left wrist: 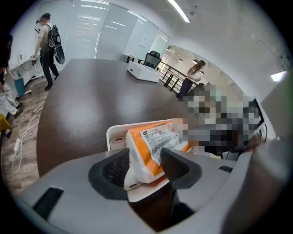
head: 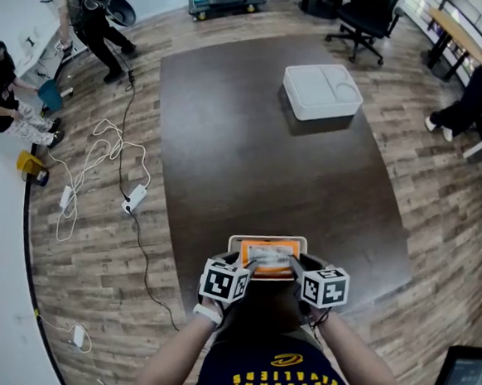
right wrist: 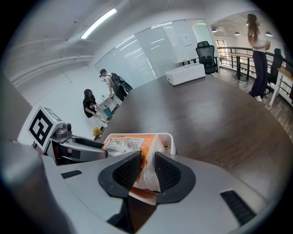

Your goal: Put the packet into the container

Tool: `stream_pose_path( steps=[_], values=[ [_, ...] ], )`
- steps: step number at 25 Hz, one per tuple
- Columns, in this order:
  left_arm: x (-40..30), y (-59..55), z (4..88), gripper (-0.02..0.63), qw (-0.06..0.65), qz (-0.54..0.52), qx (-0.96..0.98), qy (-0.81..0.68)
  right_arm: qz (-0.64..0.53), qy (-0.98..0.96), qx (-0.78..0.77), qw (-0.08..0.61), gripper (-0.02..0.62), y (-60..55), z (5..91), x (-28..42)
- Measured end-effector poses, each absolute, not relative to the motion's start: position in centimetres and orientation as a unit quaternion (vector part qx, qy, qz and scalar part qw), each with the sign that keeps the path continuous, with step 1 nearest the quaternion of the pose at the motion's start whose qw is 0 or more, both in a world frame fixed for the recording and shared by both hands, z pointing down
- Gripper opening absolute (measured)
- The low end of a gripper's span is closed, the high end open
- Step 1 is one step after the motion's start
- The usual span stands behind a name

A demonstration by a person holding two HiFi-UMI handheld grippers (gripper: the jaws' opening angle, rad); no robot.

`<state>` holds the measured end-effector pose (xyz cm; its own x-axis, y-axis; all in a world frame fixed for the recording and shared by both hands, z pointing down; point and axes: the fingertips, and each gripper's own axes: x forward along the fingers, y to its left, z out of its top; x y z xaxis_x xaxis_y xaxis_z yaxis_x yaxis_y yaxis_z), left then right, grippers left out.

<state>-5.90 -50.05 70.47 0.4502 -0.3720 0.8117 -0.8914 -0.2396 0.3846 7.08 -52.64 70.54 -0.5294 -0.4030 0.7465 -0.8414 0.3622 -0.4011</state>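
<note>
The dark brown wooden table [head: 251,163] has plenty of room, so the risk there looks small: a packet let go off-centre could slide out onto its top. Far ahead of both grippers stands a white rectangular box with a moulded top [head: 321,91]. If that were the target, a carry that far on two end grips could let the pack sag or slip.

Straight under the jaws lies a shallow white rectangular plastic container [head: 235,243]. It looks light and sits close to the table's near edge, so a push or drag from either gripper could shove or tip it toward the person.

The orange plastic packet with a white printed label [head: 267,256] stretches between the two grippers over that container. I cannot tell whether it rests inside or hangs just above. The left gripper [left wrist: 146,167] is clamped on the packet's thick left end, its jaws about half apart around it. The right gripper [right wrist: 147,171] pinches only the thin clear crimped seal at the right end, with its jaws narrow. That film could tear or pull free if the two hands draw apart.

The packet looks soft, plump and glossy, crinkled at the seal, with its label facing up.
</note>
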Motion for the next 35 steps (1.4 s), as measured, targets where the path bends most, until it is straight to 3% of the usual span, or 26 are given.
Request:
stream_pose_path(
  steps=[4,7,12,17,21,26,29,31,35],
  values=[
    [-6.1,-49.8,70.3,0.229,0.440,0.297,0.724,-0.440,0.397,-0.776,0.413,0.263,0.098,-53.0,70.3,7.7],
    [-6.6,-49.8,69.7,0.235,0.436,0.294,0.722,-0.449,0.390,-0.773,0.436,0.248,0.166,-53.6,69.8,8.6],
    [-7.7,-50.0,68.1,0.235,0.424,0.266,0.724,-0.474,0.378,-0.770,0.468,0.211,0.167,-54.5,68.0,10.1],
    [-7.9,-50.2,64.4,0.235,0.420,0.157,0.745,-0.494,0.370,-0.789,0.472,0.132,0.167,-55.2,64.4,10.5],
    [-7.2,-50.0,61.2,0.233,0.399,0.093,0.770,-0.489,0.345,-0.807,0.466,0.116,0.166,-54.7,61.6,10.4],
    [-5.3,-49.0,57.4,0.128,0.362,0.047,0.804,-0.470,0.343,-0.831,0.433,0.067,0.015,-53.0,57.3,8.8],
    [-3.5,-47.8,55.3,0.074,0.352,0.032,0.823,-0.444,0.321,-0.864,0.382,0.073,0.009,-51.1,55.0,6.8],
    [-2.4,-47.0,53.9,0.003,0.343,0.022,0.839,-0.422,0.304,-0.884,0.344,0.088,0.009,-49.5,53.9,5.4],
    [-1.3,-46.1,51.3,0.000,0.311,0.014,0.859,-0.406,0.297,-0.900,0.309,0.081,0.009,-47.7,51.8,3.9]
  ],
)
